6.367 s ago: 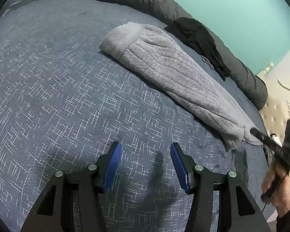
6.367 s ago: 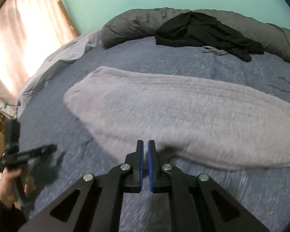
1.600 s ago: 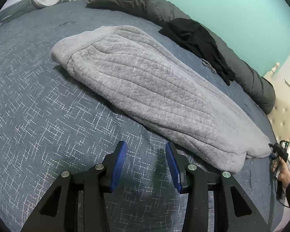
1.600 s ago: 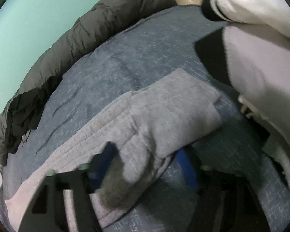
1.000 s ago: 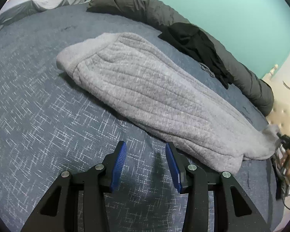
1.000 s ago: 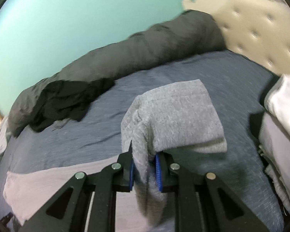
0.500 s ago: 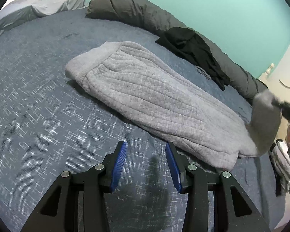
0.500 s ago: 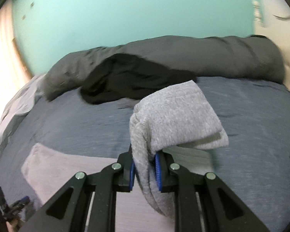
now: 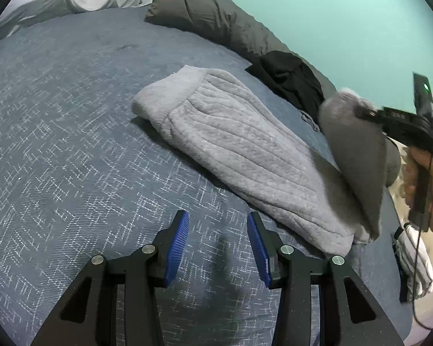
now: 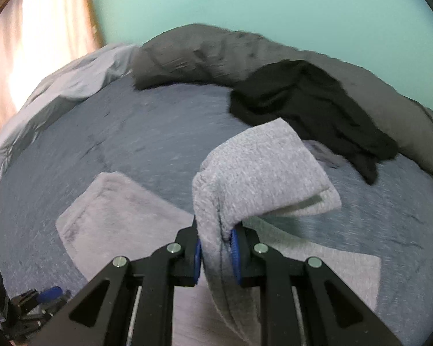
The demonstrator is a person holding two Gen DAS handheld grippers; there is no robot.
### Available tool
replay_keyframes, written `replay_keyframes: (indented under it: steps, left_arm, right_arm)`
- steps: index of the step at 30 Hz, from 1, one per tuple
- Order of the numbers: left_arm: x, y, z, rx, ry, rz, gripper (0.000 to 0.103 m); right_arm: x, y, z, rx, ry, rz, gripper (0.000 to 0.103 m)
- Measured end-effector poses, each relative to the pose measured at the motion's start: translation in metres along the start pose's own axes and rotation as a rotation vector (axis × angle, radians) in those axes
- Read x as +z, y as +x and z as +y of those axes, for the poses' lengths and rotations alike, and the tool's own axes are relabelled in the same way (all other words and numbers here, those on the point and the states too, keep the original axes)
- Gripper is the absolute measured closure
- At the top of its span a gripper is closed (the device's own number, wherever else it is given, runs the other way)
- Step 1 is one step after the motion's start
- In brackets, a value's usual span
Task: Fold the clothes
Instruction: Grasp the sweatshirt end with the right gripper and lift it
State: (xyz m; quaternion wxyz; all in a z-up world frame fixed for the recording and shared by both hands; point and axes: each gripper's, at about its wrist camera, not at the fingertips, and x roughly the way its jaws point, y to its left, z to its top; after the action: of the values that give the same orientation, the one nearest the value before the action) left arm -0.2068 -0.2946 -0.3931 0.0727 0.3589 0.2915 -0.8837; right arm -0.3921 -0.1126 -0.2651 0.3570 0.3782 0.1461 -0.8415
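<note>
Grey quilted sweatpants (image 9: 239, 147) lie lengthwise on the blue bedspread (image 9: 57, 144), waistband at the far left. My right gripper (image 10: 216, 245) is shut on the cuff end (image 10: 262, 173) and holds it lifted above the rest of the pants (image 10: 115, 216). In the left wrist view that raised end (image 9: 352, 144) hangs from the right gripper (image 9: 366, 113) at the right, folded back over the legs. My left gripper (image 9: 218, 245) hovers open over bare bedspread, just short of the pants' near edge, with nothing between its blue pads.
A rolled dark grey duvet (image 9: 216, 17) lines the far edge along the teal wall. A black garment (image 9: 291, 80) lies against it, behind the pants. A light grey sheet (image 10: 66, 86) is bunched at the far left corner. White striped cloth (image 9: 415, 262) hangs off the bed's right side.
The right gripper has carried the cuff end up and leftwards over the pants, swinging its view from the headboard toward the waistband. The left gripper has shifted slightly and stays open.
</note>
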Motion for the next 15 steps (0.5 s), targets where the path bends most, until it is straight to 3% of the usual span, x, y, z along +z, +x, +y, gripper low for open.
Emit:
replay_keyframes:
  steps: [7, 11, 14, 15]
  left_arm:
    - [0.002, -0.002, 0.007, -0.003, -0.019, -0.003, 0.057]
    - [0.000, -0.003, 0.008, -0.004, -0.029, 0.001, 0.057]
    - [0.000, -0.004, 0.009, -0.006, -0.036, -0.002, 0.057]
    - [0.000, -0.004, 0.009, -0.006, -0.035, -0.002, 0.057]
  right_arm:
    - [-0.006, 0.039, 0.075, 0.052, -0.106, 0.069, 0.087]
    - [-0.017, 0.055, 0.102, 0.164, -0.122, 0.117, 0.081]
    - [-0.023, 0.056, 0.112, 0.236, -0.131, 0.121, 0.073]
    - [-0.023, 0.056, 0.113, 0.254, -0.126, 0.119, 0.063]
